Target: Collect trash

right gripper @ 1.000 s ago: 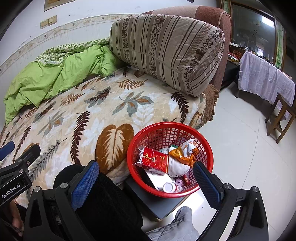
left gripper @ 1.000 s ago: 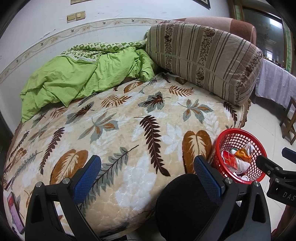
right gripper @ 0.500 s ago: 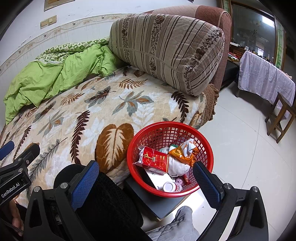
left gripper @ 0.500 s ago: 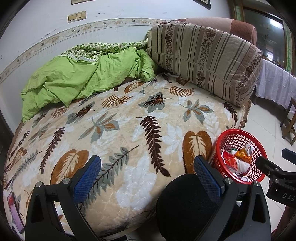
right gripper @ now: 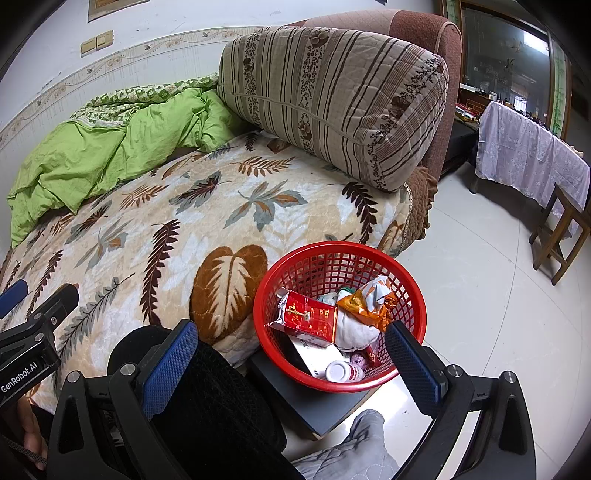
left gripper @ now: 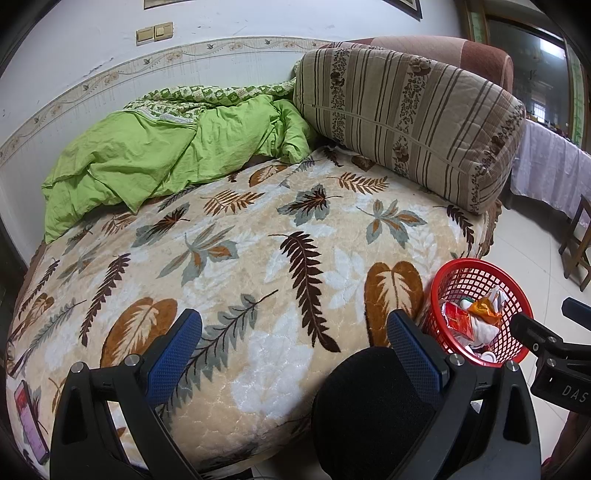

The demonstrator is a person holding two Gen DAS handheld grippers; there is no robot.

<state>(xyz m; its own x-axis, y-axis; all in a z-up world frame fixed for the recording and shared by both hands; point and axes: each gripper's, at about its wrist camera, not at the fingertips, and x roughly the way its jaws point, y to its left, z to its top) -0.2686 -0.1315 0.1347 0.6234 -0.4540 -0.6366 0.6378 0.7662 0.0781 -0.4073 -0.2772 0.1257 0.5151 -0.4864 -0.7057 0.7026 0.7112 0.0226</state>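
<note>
Both grippers are spread wide with nothing between the blue pads. The left gripper (left gripper: 293, 339) hangs over the near edge of the bed, above the leaf-print blanket (left gripper: 240, 266), and the right gripper (right gripper: 291, 350) sits just over the red mesh basket (right gripper: 291, 266), its right pad in front of the rim.

The basket rests on a dark low stand (right gripper: 321, 406) right against the side of the bed, and it's already got trash in it: a red carton with gold print (right gripper: 310, 317), a crumpled orange wrapper (right gripper: 364, 304), a wad of white tissue (right gripper: 354, 332) and a small white bottle (right gripper: 341, 371) lying on its side at the bottom. From the left camera the same basket (left gripper: 476, 273) shows off to the right, next to the other gripper's black body.

Further out on the bed there's a rumpled green quilt (left gripper: 155, 158) bunched against the wall and a big striped bolster pillow (left gripper: 406, 118) leaning on the brown headboard (right gripper: 417, 26). A phone (left gripper: 31, 421) lies at the blanket's bottom left edge. On the tiled floor to the right stand a wooden stool (right gripper: 561, 229) and a table under a pale cloth (right gripper: 528, 147).
</note>
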